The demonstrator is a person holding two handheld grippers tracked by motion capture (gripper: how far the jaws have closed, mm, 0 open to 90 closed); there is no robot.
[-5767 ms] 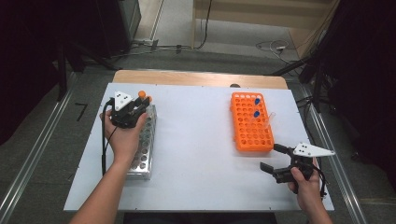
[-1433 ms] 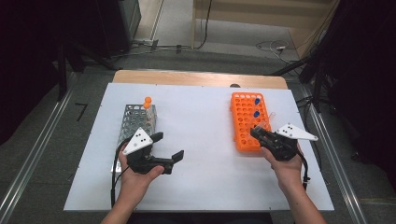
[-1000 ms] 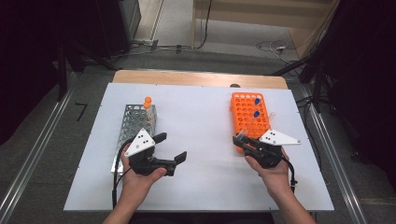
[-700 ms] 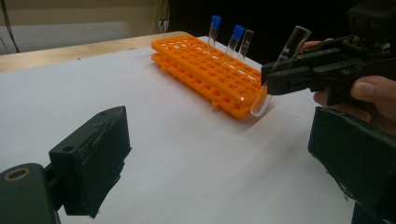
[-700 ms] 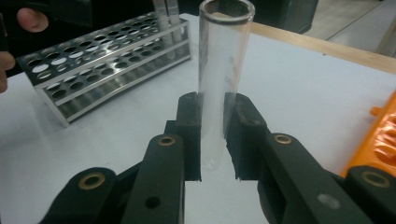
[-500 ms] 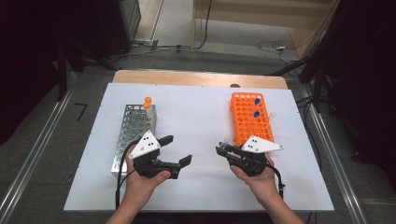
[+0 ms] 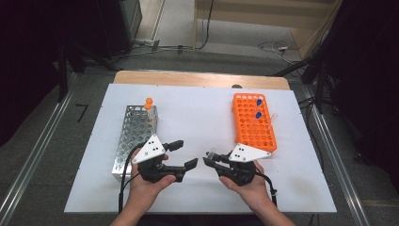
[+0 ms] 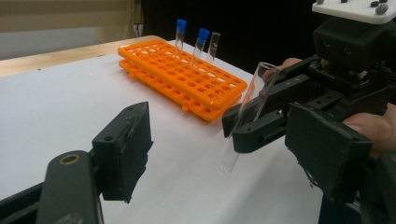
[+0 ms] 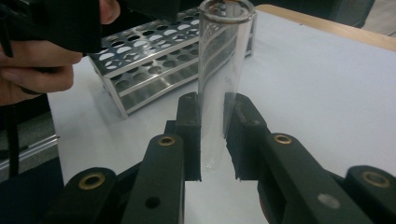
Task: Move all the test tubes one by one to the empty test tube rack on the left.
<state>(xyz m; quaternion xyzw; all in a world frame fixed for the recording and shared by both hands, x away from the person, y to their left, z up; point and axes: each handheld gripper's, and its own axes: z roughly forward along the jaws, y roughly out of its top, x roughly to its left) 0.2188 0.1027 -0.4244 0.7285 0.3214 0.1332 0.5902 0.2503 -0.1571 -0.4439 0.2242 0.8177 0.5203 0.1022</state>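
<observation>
Left gripper (image 7: 181,155): we are seeing it held low over the near left part of the tabletop (image 7: 197,117), just right of the metal rack's near end; its jaws are standing wide apart and are gripping nothing, their tips pointing toward the right gripper.

Right gripper (image 7: 210,160): we are seeing it near the middle of the near edge, facing left toward the left gripper; its jaws are pinching a clear glass tube between their pads.

Glass tube (image 9: 219,74): in the right gripper view it is standing roughly upright between the jaws, open mouth up and rounded bottom just below the pads; in the left gripper view (image 8: 247,116) it is leaning slightly, with its bottom hanging clear above the tabletop.

Metal rack (image 7: 134,134): we are finding it lying on the left side of the tabletop, with two orange-capped tubes (image 7: 148,104) standing at its far right corner.

Orange rack (image 7: 254,122): it is sitting on the right side, just beyond the right gripper; two blue-capped tubes (image 7: 259,108) are standing in its far half, and in the left gripper view an uncapped clear tube (image 8: 213,45) is standing beside them.

Hands: the left hand (image 7: 146,186) and right hand (image 7: 251,183) are each wrapping a gripper body from the near edge.
</observation>
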